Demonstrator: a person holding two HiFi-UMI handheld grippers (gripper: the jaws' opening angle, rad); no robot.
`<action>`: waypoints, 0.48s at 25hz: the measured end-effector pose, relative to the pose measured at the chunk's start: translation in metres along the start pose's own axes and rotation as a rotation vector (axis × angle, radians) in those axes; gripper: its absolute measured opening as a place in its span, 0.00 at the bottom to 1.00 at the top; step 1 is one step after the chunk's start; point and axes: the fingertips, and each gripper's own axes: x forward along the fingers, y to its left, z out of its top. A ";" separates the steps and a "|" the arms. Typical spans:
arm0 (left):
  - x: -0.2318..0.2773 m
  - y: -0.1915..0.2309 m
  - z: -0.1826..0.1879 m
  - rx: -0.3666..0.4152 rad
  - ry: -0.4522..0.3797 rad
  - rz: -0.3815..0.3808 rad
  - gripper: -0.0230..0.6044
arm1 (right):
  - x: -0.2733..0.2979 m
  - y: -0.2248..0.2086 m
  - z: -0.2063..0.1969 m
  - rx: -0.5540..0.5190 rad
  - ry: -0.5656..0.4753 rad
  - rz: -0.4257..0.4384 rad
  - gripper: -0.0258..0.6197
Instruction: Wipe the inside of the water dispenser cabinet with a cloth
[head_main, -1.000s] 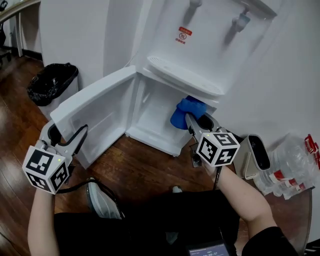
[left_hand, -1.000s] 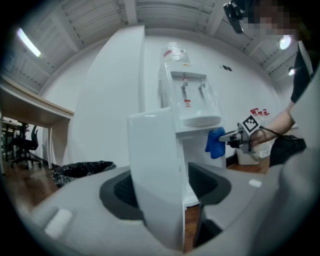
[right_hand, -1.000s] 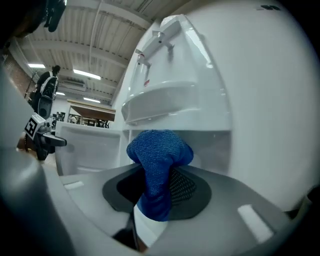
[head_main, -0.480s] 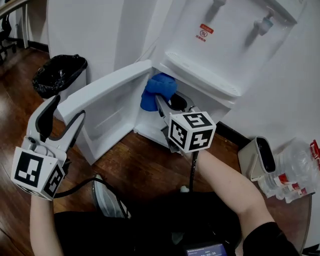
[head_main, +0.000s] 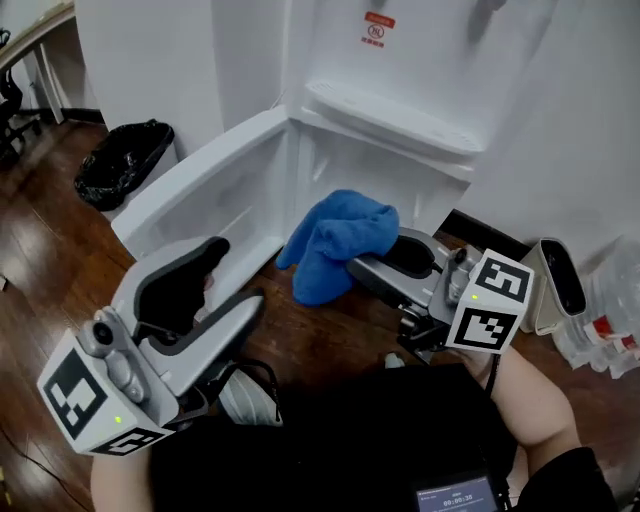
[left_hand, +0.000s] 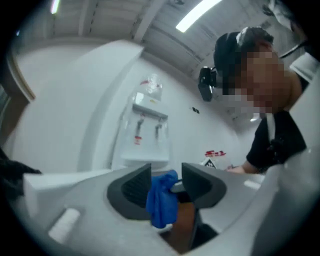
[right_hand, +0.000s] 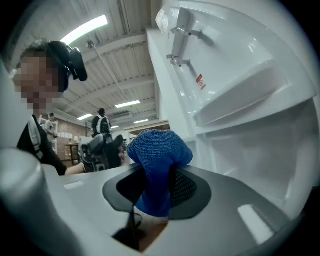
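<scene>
The right tongs (head_main: 352, 264) clench the blue cloth (head_main: 335, 240) just outside the open cabinet (head_main: 360, 175), the left tongs (head_main: 238, 272) have just been closing, still apart and empty, so next the cloth probably must go back inside.

The left hand-held gripper (left_hand: 166, 171) has just been closing its jaws, which stand apart. A blue cloth (left_hand: 160, 200) shows in the gap, unpressed. The white water dispenser (left_hand: 147, 150) stands behind.
</scene>
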 end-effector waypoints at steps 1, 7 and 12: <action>0.008 -0.007 -0.021 -0.033 0.059 -0.038 0.35 | 0.000 0.009 -0.002 -0.004 -0.007 0.053 0.22; 0.019 -0.037 -0.088 -0.118 0.271 -0.208 0.74 | -0.012 0.075 -0.030 -0.139 0.076 0.387 0.22; 0.009 -0.080 -0.101 -0.119 0.330 -0.433 0.68 | -0.015 0.114 -0.048 -0.092 0.141 0.533 0.23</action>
